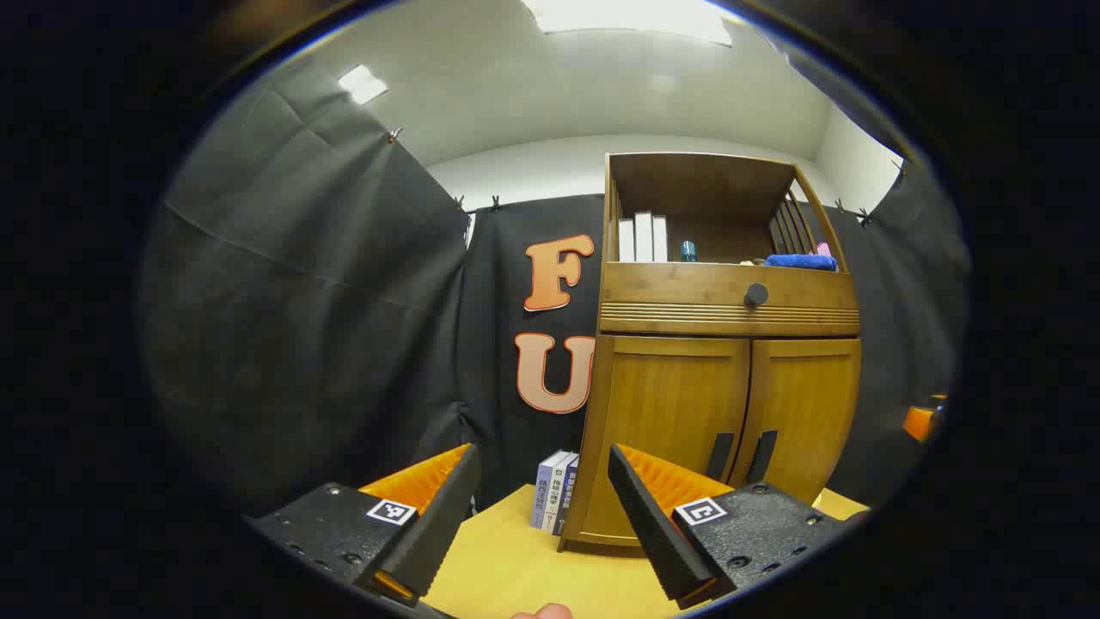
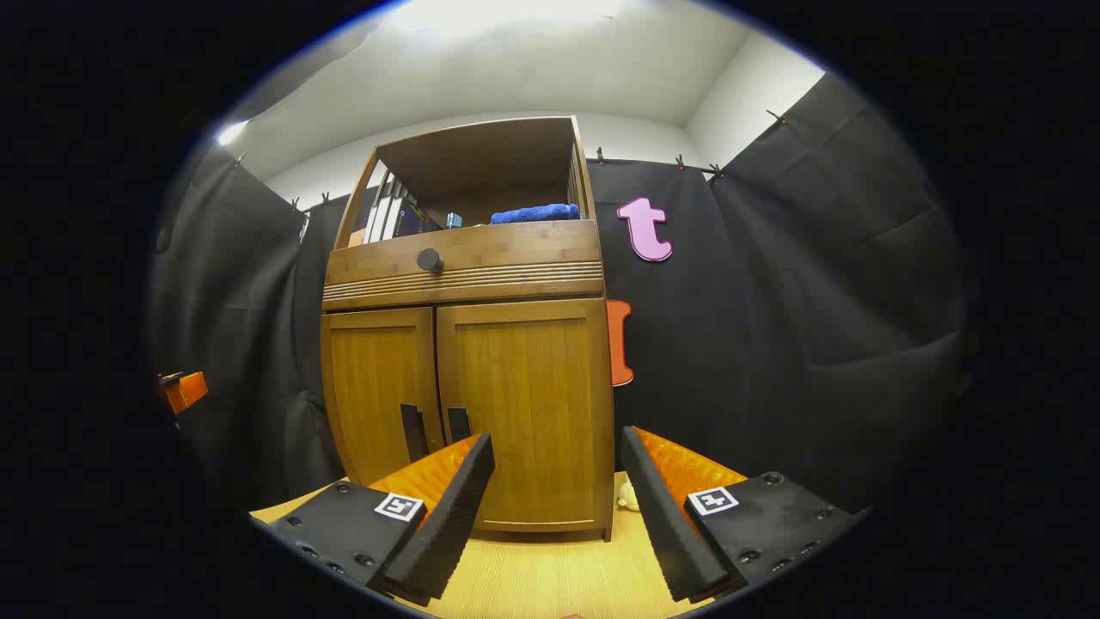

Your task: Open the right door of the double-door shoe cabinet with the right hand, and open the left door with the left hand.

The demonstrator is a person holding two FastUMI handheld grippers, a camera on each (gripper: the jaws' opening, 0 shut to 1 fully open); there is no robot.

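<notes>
A wooden double-door shoe cabinet (image 1: 722, 413) (image 2: 468, 387) stands on a light wooden table, both doors closed. The left door (image 1: 675, 421) (image 2: 378, 387) and right door (image 1: 803, 413) (image 2: 524, 404) each carry a dark vertical handle near the middle seam: left handle (image 1: 720, 456) (image 2: 413, 432), right handle (image 1: 762, 456) (image 2: 458, 424). My left gripper (image 1: 541, 516) is open, short of the cabinet and off its left front corner. My right gripper (image 2: 559, 507) is open too, in front of the right door's lower part, touching nothing.
Above the doors sits a drawer with a round dark knob (image 1: 756, 294) (image 2: 429, 260). The open shelf holds books (image 1: 643, 238), a blue towel (image 2: 534, 212) and a small teal jar. Several books (image 1: 554, 490) stand left of the cabinet. A small pale object (image 2: 627, 494) lies by its right foot.
</notes>
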